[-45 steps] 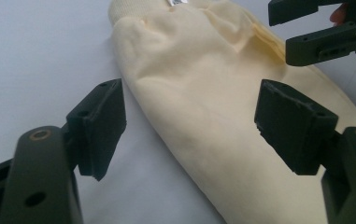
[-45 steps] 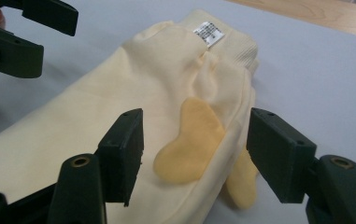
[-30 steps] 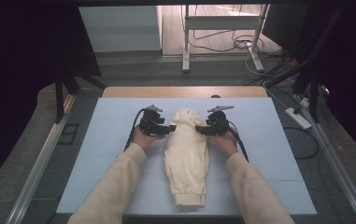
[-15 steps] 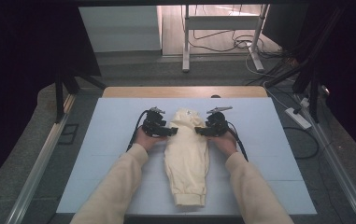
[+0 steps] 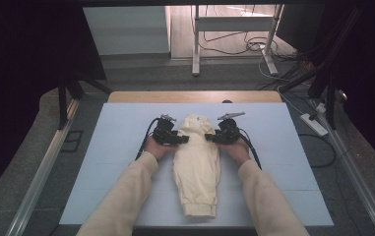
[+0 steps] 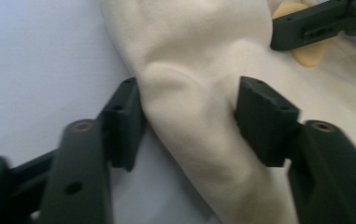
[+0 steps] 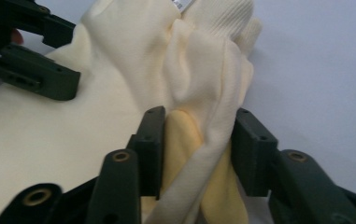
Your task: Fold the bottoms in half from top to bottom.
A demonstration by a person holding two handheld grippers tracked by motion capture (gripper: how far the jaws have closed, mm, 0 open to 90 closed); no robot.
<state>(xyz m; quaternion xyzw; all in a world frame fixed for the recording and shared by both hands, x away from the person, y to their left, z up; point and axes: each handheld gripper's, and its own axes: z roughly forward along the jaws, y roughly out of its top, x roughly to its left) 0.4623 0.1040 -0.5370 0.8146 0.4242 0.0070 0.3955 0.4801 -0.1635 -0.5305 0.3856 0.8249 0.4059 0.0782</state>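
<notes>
A cream garment (image 5: 195, 167) lies folded lengthwise on the pale blue table (image 5: 121, 147), cuff end toward the person. My left gripper (image 5: 182, 139) meets its left edge near the top, and my right gripper (image 5: 209, 139) meets the right edge opposite. In the left gripper view the jaws have just been closing, and the left gripper (image 6: 189, 116) now pinches a raised fold of the garment (image 6: 189, 51). In the right gripper view the right gripper (image 7: 196, 144) has likewise just been closing, and its pads squeeze bunched layers of the garment (image 7: 119, 56) with a yellower lining.
A wooden strip (image 5: 195, 97) borders the table's far edge. Beyond it stand a metal frame (image 5: 195, 49) and loose cables on the floor. A white power strip (image 5: 314, 124) lies off the table's right side. Metal rails run along both sides.
Both pairs of jaws have closed in on the garment's upper edges, bunching the cloth between them. The hands have barely shifted.
</notes>
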